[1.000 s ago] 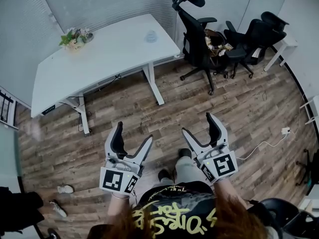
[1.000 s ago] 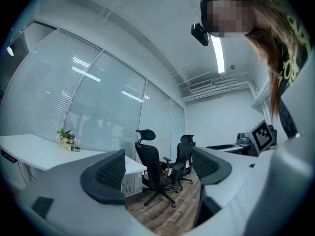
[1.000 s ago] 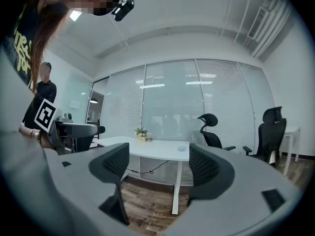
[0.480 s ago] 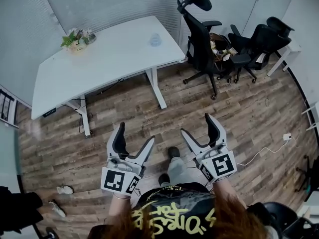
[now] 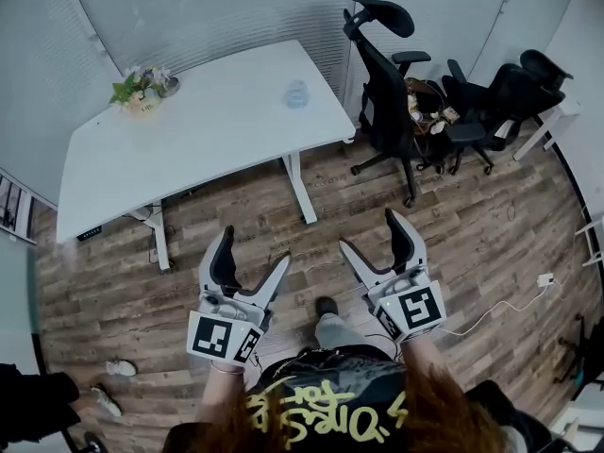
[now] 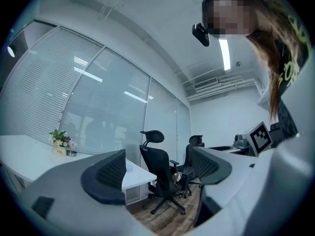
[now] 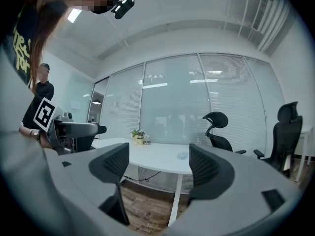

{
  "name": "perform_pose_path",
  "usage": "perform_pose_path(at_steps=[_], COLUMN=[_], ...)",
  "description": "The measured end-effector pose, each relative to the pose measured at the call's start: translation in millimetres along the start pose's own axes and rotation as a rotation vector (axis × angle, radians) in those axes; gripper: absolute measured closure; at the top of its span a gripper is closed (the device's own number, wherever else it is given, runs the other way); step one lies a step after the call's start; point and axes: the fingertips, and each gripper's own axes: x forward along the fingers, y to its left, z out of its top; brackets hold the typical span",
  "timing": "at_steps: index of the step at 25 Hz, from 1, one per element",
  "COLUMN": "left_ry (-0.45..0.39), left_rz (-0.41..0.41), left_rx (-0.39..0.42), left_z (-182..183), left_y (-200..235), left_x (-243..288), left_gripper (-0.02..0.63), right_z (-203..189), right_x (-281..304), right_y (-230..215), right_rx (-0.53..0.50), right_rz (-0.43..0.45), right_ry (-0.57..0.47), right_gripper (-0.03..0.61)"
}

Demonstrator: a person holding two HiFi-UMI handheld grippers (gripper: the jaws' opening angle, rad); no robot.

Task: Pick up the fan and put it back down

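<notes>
The fan (image 5: 296, 92) is a small pale round thing near the far right end of the white table (image 5: 208, 121). It also shows in the left gripper view as the fan (image 6: 129, 169) beside a jaw, and in the right gripper view as the fan (image 7: 183, 156) between the jaws, far off. My left gripper (image 5: 253, 246) and right gripper (image 5: 371, 231) are held over the wooden floor, well short of the table. Both are open with nothing between the fingers. The left gripper (image 6: 158, 168) points at the office chairs, the right gripper (image 7: 158, 165) at the table (image 7: 152, 156).
A potted plant (image 5: 142, 88) stands at the table's far left corner. Black office chairs (image 5: 387, 92) cluster to the right of the table, more chairs (image 5: 500, 92) behind them. A cable and socket (image 5: 543, 279) lie on the floor at right. Another person (image 7: 43, 90) stands at left.
The table and chairs have drifted lower and nearer in the head view as the person steps toward them. Both grippers stay open and level.
</notes>
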Motion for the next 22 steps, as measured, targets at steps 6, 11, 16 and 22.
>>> perform_pose_path(at_steps=[6,11,16,22], left_ry=[-0.005,-0.001,-0.015,-0.001], left_rz=[0.02,0.038,0.07,0.078], left_rx=[0.007,0.017,0.024,0.029], left_z=[4.1,4.8,7.1,6.3], left_y=[13.8,23.3,34.1,50.4], left_x=[49.4,84.7,110.4,118.8], left_gripper=[0.199,0.199,0.199,0.199], right_z=[4.6,3.8,7.7,3.2], right_x=[39.7,68.3,94.3,114.9], right_y=[-36.1,-66.7,-84.6,-87.5], right_rx=[0.001,-0.011,-0.022,-0.031], right_rz=[0.023,0.041,0.078,0.084], right_ry=[0.01,0.041,0.034,0.009], right_gripper=[0.218,0.218,0.218,0.218])
